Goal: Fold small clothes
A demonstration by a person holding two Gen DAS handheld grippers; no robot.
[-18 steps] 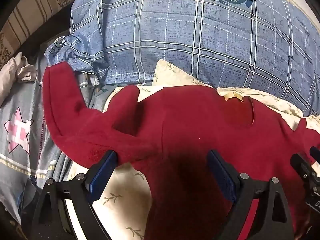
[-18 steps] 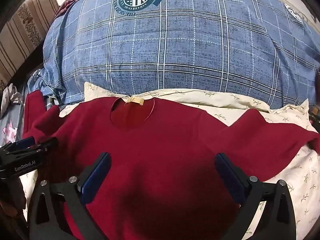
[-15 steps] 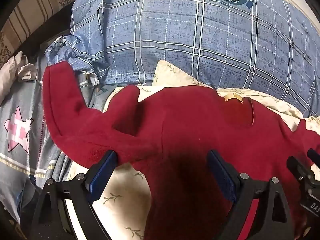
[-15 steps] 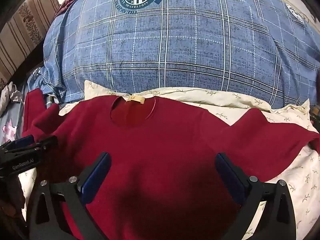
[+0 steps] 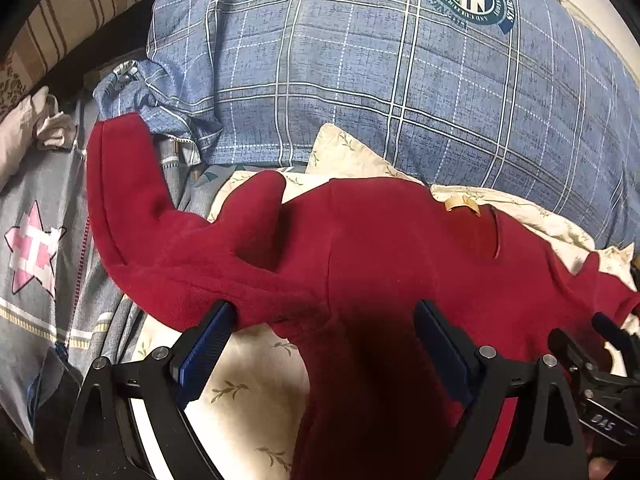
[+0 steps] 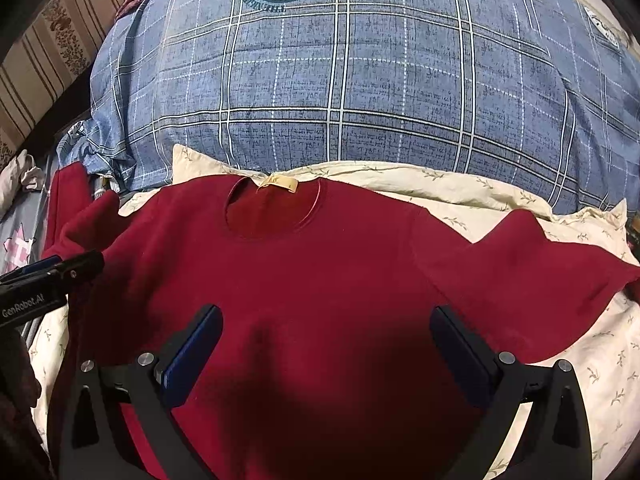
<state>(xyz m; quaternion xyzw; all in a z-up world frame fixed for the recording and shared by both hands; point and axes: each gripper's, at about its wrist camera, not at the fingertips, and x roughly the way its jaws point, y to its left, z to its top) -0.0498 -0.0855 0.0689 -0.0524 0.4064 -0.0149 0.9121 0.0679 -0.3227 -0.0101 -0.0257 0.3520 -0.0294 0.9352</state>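
A dark red sweater [image 6: 320, 280] lies spread face-up on a cream sheet with a leaf print [image 6: 600, 360], its collar and tan neck label [image 6: 278, 183] pointing away from the person, toward a big blue plaid pillow [image 6: 360, 80] with a round crest. The body runs lengthwise from collar back toward the grippers, while the sleeves stretch out crosswise. The sleeve on the right side [image 6: 540, 272] lies fairly flat on the sheet. The other sleeve [image 5: 132, 220] bends upward and trails off the sheet onto a grey cover with a pink star [image 5: 32, 248].

The left gripper [image 5: 320, 332] hangs over the armpit area on that side, jaws spread wide with nothing between them; its outer finger [image 5: 204, 344] sits just at the sleeve's lower edge. The right gripper [image 6: 326, 340] hovers over the middle of the chest, also fully spread and holding nothing. A striped headboard [image 5: 60, 20] stands behind the pillow.
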